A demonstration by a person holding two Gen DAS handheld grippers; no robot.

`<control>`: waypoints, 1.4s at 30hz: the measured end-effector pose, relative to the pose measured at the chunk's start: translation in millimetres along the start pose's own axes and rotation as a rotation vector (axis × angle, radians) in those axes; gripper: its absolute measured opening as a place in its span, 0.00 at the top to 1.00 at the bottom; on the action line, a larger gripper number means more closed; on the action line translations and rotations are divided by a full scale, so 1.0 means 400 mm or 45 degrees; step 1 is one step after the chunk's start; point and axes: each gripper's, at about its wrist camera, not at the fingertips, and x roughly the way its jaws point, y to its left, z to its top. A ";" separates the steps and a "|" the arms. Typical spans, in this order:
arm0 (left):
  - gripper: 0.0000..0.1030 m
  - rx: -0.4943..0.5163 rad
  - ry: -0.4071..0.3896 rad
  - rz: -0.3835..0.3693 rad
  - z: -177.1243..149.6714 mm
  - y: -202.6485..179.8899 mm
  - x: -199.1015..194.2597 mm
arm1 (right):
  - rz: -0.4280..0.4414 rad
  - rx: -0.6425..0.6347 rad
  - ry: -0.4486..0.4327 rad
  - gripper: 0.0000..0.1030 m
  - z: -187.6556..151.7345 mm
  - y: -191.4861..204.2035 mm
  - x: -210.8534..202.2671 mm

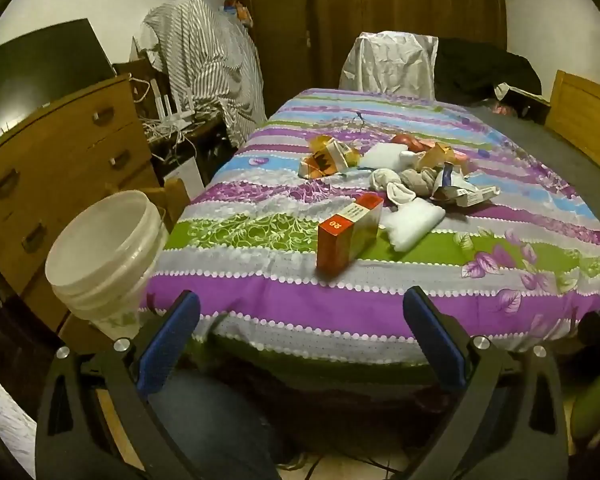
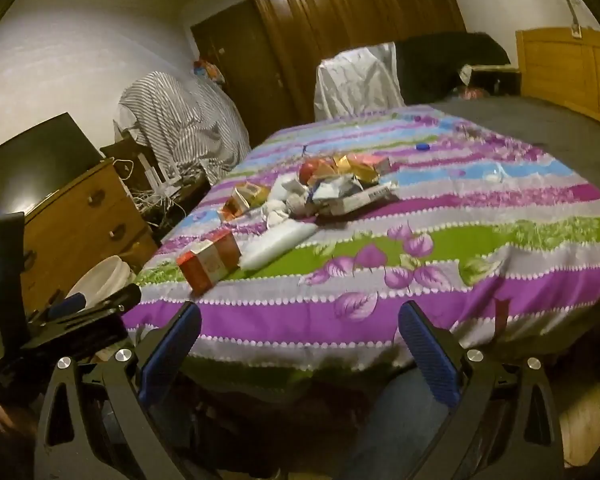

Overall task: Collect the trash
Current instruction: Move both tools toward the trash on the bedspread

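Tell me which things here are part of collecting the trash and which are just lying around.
Part of the job:
- red box
- white packet
- heap of wrappers
- white bucket

Just lying around:
- wooden dresser
- striped cloth
- tangle of cables
- bedspread

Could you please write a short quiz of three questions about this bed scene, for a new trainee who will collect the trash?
1. True or false: the left gripper holds the orange box.
2. Where does the white bucket stand? A) on the bed; B) beside the bed, in front of the wooden dresser; C) on the dresser.
3. Fill in: the white foam piece lies right next to the orange ____.

Key
1. False. Both the left gripper and the right gripper are open and empty, short of the bed's near edge.
2. B.
3. Box. The other scraps lie in a pile farther back.
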 end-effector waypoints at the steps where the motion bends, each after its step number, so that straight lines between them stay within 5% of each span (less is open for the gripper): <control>1: 0.05 -0.012 0.002 -0.007 -0.001 0.004 0.002 | 0.000 0.003 0.013 0.04 -0.002 -0.001 0.009; 12: 0.05 -0.024 0.008 0.043 -0.003 0.012 0.022 | 0.014 -0.042 0.071 0.04 0.006 0.006 0.048; 19: 0.05 -0.001 -0.092 0.081 0.054 0.021 0.013 | -0.044 -0.152 -0.027 0.04 0.088 0.040 0.055; 32: 0.05 0.004 -0.112 0.061 0.115 0.015 0.042 | -0.078 -0.242 -0.175 0.04 0.189 0.077 0.054; 42: 0.05 0.033 -0.078 0.051 0.115 -0.004 0.073 | -0.076 -0.198 -0.129 0.04 0.171 0.060 0.084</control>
